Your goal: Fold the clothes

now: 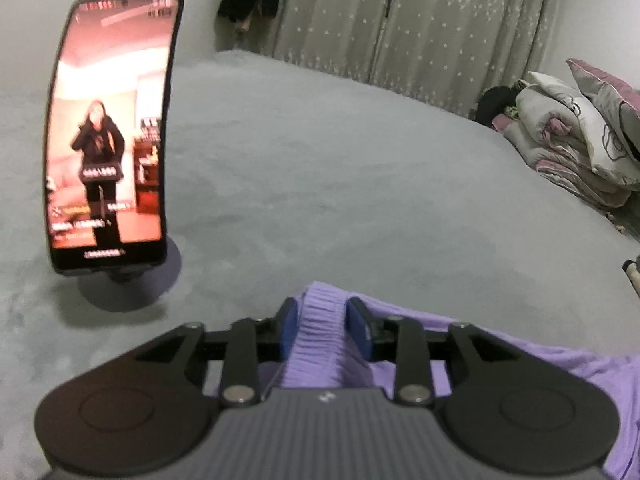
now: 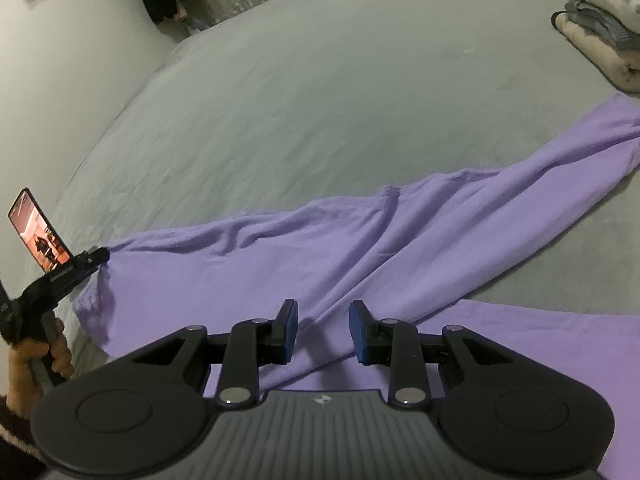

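Observation:
Purple trousers (image 2: pixel 304 256) lie spread on the grey bed (image 2: pixel 320 92), legs running to the right. In the left wrist view my left gripper (image 1: pixel 322 330) has its blue pads on either side of the ribbed purple waistband (image 1: pixel 320 336), which fills the gap between them. The left gripper also shows in the right wrist view (image 2: pixel 96 258) at the waistband corner. My right gripper (image 2: pixel 323 330) is open just above the cloth near the crotch, with nothing between its pads.
A phone (image 1: pixel 110 132) on a round stand stands on the bed at the left. Folded bedding and pillows (image 1: pixel 576 136) lie at the far right. A stack of folded clothes (image 2: pixel 600 20) sits at the back right. Curtains (image 1: pixel 420 20) hang behind the bed.

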The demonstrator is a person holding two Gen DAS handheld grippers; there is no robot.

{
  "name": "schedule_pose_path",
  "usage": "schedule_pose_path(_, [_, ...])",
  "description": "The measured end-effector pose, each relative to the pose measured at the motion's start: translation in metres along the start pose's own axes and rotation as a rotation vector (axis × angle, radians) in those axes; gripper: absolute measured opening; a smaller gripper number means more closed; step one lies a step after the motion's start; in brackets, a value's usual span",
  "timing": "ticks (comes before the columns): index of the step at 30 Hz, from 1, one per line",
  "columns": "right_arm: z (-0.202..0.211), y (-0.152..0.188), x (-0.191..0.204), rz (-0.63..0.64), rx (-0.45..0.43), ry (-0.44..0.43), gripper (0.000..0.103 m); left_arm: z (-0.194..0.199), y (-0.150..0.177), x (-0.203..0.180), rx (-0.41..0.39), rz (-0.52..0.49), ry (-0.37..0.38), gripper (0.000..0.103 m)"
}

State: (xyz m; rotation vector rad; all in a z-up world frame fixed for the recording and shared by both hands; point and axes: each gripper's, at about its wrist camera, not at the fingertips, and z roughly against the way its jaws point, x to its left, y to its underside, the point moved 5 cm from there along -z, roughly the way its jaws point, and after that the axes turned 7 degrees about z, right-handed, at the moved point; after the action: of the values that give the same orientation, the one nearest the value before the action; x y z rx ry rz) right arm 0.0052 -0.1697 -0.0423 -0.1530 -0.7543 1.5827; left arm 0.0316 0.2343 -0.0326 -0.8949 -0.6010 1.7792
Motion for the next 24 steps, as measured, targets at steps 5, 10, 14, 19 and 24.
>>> schedule_pose_path(5, [0.004,-0.003,-0.005,-0.024,-0.022,0.022,0.037,0.027,0.000,-0.016,-0.054,0.012,0.016,0.069])
schedule_pose_path(10, [0.010,-0.010,-0.008,-0.035,-0.055,0.045,0.039,0.045,0.005,-0.040,-0.053,0.012,0.084,0.076])
schedule_pose_path(14, [0.012,-0.015,-0.009,-0.037,-0.075,0.067,0.040,0.046,0.012,-0.064,-0.028,-0.012,0.124,0.076])
schedule_pose_path(19, [0.005,-0.020,-0.005,-0.049,-0.081,0.074,0.041,0.041,0.022,-0.097,0.007,-0.043,0.157,0.078])
schedule_pose_path(24, [0.008,-0.025,-0.006,-0.050,-0.098,0.079,0.045,0.039,0.031,-0.120,0.033,-0.074,0.181,0.078])
